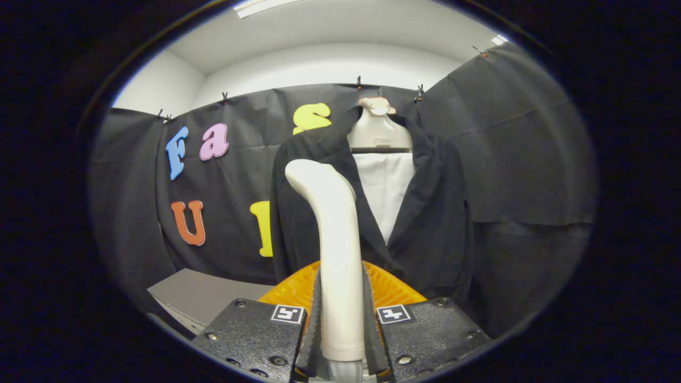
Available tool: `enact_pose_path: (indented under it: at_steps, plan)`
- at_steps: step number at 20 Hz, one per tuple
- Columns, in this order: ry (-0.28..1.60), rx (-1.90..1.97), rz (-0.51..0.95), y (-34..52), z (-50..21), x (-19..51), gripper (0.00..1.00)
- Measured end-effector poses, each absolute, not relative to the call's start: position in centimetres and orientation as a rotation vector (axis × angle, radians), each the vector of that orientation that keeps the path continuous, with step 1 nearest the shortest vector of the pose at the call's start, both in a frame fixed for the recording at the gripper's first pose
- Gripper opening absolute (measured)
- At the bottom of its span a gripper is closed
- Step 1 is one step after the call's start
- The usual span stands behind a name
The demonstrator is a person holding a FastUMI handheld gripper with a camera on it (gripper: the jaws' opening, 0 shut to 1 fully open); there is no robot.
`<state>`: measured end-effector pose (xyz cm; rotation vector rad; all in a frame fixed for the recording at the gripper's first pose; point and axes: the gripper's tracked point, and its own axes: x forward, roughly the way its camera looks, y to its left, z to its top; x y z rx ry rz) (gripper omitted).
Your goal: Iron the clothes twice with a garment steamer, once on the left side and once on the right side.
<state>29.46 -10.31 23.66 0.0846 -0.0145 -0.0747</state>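
Garment steamer (335, 239): handle pinched between both fingers of gripper (341, 324), head raised. Dark jacket (425, 223) on hanger beyond, apart from steamer head. Both passes, left and right, appear outstanding.

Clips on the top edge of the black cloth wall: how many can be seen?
6. Small clips at far left, beside it, left-centre, above the dark jacket, right of it, far right. More may be hidden. Gripper holds the white steamer handle.
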Motion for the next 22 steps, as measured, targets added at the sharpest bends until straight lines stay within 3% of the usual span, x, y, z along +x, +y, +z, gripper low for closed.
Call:
enact_pose_path:
  at_steps: [22]
  plan:
    - [0.263, 0.068, -0.128, -13.3, 8.7, 28.5, 0.37]
